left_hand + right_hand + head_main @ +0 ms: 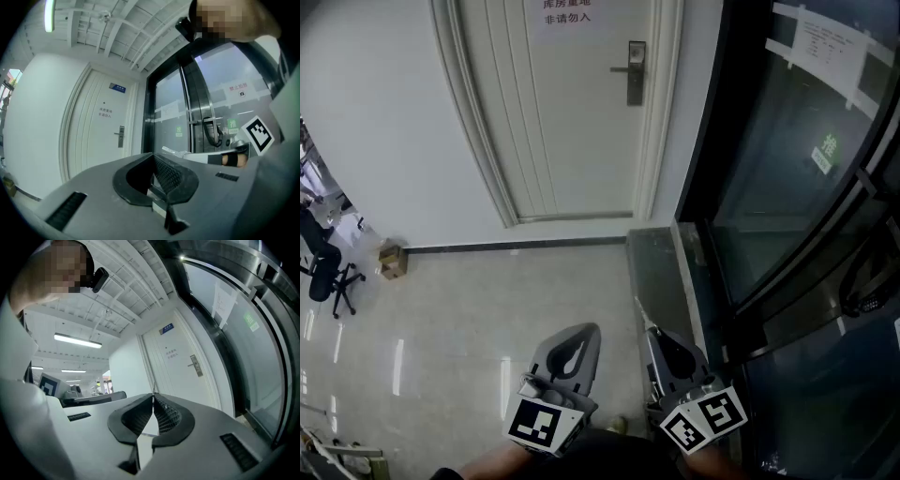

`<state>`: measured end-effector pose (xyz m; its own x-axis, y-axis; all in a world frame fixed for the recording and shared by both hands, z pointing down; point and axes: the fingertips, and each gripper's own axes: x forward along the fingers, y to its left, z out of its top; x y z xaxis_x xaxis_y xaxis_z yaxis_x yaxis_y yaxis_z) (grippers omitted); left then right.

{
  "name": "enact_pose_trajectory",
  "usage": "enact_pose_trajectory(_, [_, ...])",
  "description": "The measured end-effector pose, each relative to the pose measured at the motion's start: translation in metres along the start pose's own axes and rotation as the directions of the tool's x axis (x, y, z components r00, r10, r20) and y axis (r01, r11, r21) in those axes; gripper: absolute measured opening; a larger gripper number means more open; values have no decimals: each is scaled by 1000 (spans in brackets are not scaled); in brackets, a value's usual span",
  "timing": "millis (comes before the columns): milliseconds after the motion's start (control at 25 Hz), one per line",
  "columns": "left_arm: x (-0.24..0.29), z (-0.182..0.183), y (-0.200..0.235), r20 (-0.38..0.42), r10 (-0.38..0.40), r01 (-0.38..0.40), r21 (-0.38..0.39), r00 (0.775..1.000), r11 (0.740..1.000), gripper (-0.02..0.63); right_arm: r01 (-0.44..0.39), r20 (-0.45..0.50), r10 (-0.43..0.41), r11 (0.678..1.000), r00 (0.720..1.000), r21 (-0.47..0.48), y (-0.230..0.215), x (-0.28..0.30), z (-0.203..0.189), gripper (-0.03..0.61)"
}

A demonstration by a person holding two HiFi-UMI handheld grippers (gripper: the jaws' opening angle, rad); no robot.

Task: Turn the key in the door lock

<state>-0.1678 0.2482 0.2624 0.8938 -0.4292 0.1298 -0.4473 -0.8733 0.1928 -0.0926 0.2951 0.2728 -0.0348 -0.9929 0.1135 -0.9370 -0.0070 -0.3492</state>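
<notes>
Pale glossy floor (487, 300) runs up to a white wall with a white door (572, 112), and a dark-framed glass door (787, 169) fills the right side.

Low at the bottom edge of the head view, the right gripper (654, 330) has its jaws pressed together on a thin pale sliver, apparently the key (642, 314). It sticks out past the tips toward the white door. In the right gripper view it shows only edge-on as a fine line above the closed tips (153, 389), too thin to make out any shape.

Just beside it, the left gripper (591, 328) is closed too. Its ribbed pads (166, 174) meet at the tips, and nothing is between them. Both grippers point up and forward, and each marker cube sits near the person's arms at the bottom edge. From the left gripper view the right gripper shows side-on, with a hand (233, 160) behind it.

Beyond the tips lies bare floor, then a dark strip of flooring (656, 272) along the foot of the glass door.

Farther on, the lock (636, 70) sits at the white door's right edge, a tall metal plate with a lever handle pointing left, well apart from both grippers. A paper sign (567, 11) hangs on the door above and left of it.

Far left along the wall's foot stand a small cardboard box (391, 260) and an office chair (333, 277).
</notes>
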Motion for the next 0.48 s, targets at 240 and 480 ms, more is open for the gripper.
enact_pose_trajectory(240, [16,2,27,11,-28,28,3,1000,1000,5,21,1,-21,1000,1000,-4,-2,31,-4,20])
enact_pose_trajectory(480, [50,1,81,20,-71,71,-7,997,997,5,69,-3,-69,997,998,-29,-8,89,-10,21])
